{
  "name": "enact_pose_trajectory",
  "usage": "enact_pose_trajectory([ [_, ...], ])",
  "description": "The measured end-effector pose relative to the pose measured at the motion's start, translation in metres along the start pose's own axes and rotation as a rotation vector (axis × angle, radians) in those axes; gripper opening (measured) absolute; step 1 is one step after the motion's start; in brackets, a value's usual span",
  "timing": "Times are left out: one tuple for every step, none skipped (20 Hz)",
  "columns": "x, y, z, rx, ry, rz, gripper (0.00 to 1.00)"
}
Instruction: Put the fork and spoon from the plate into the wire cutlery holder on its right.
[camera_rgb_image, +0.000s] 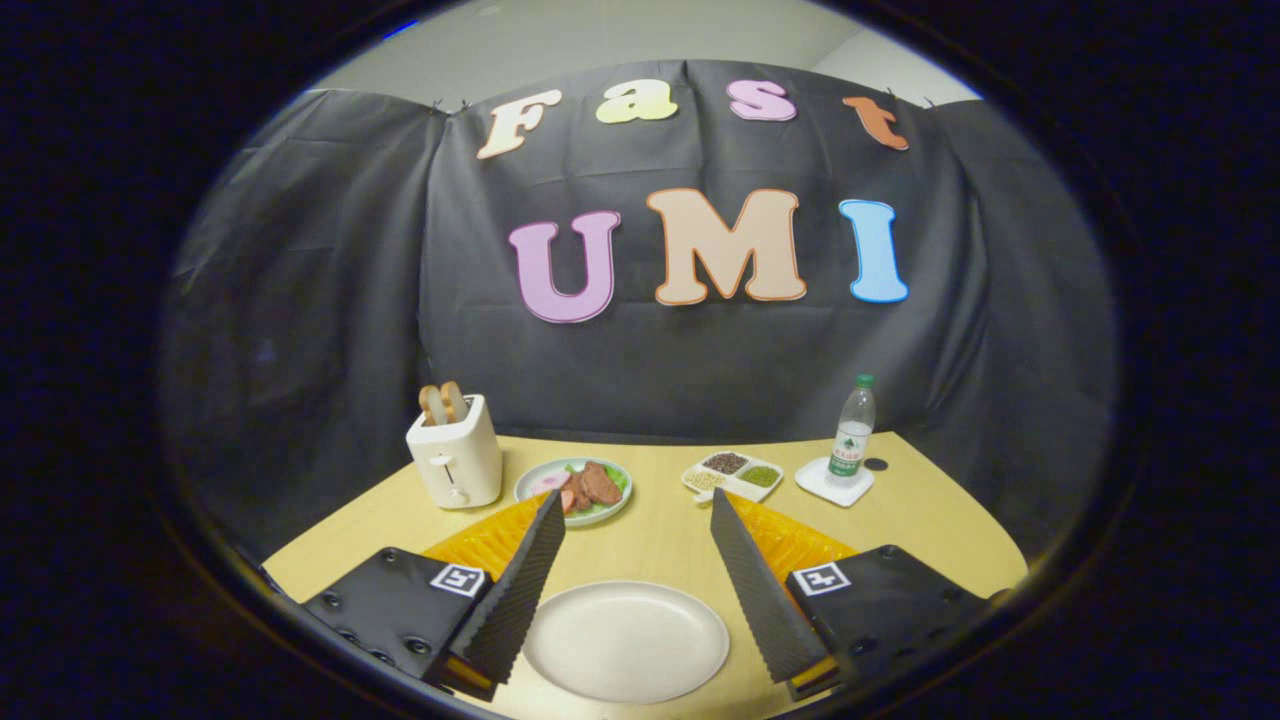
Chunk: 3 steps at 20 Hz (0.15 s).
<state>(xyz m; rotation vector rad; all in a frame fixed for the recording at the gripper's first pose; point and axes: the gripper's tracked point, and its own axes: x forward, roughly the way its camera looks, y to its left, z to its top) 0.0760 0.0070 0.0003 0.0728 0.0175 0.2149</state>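
Jaws: the gripper (637, 520) is spread wide, holding nothing.
Plate: white plate (626, 641) on the counter (660, 535), between the jaws, bare on top.
Beyond the jaws: toaster (455, 452) with bread, plate of food (574, 490), divided dish (733, 475).
Far right: bottle (852, 428) upright on a white coaster (833, 482).

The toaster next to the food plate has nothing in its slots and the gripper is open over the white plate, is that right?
Not quite. The toaster has toast sticking up from its slots, as the gripper view shows. The rest holds: it stands beside the food plate, and the gripper is open, its fingers spread to either side of the bare white plate.
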Motion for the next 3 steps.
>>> enact_pose_trajectory([
  [0.0009, -0.0003, -0.0012, -0.007, 0.005, -0.004, 0.95],
  [0.0006, -0.0004, -0.0019, -0.011, 0.010, -0.008, 0.95],
  [0.0012, -0.0002, -0.0011, -0.011, 0.013, -0.009, 0.95],
])
